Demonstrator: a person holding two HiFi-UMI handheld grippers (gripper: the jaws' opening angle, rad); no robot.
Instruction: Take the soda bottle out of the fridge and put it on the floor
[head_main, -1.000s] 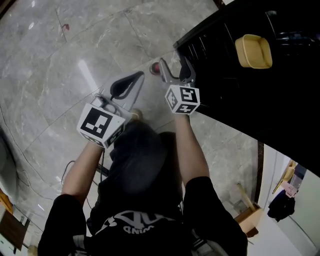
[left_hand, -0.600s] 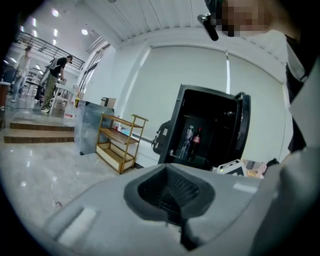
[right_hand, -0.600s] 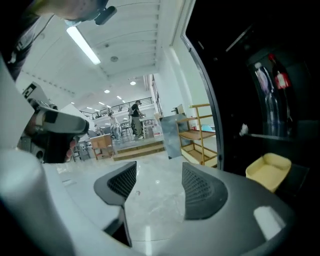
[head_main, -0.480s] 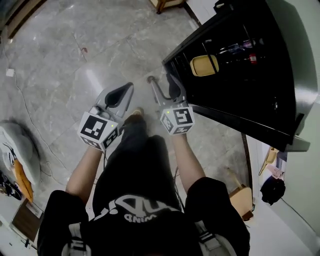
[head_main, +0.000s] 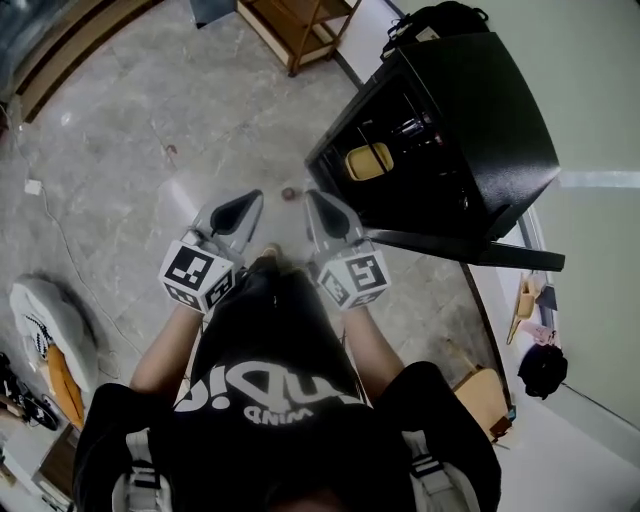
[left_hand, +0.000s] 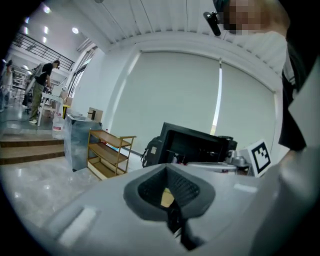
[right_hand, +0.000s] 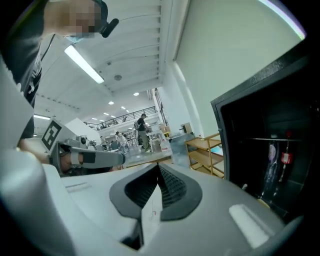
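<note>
The soda bottle (head_main: 288, 192) stands on the grey stone floor, seen from above as a small red cap. It is just ahead of my two grippers and between them, touching neither. My left gripper (head_main: 250, 200) is shut and empty. My right gripper (head_main: 315, 200) is shut too, with nothing between its jaws. The black fridge (head_main: 450, 130) stands open to the right, with a yellow container (head_main: 368, 160) on a shelf inside. In the right gripper view, the jaws (right_hand: 159, 175) meet, and bottles (right_hand: 272, 165) show in the fridge. In the left gripper view, the jaws (left_hand: 170, 192) are closed.
The fridge door (head_main: 470, 250) swings out to my right. A wooden shelf unit (head_main: 300, 25) stands at the back, and a black bag (head_main: 440, 15) sits behind the fridge. A cable (head_main: 60, 230) and a white object (head_main: 40, 310) lie on the floor at left.
The right gripper's jaws have closed from wide open. Both grippers have pulled back from the bottle, which stays on the floor. The head view has risen, taking in more of the room.
</note>
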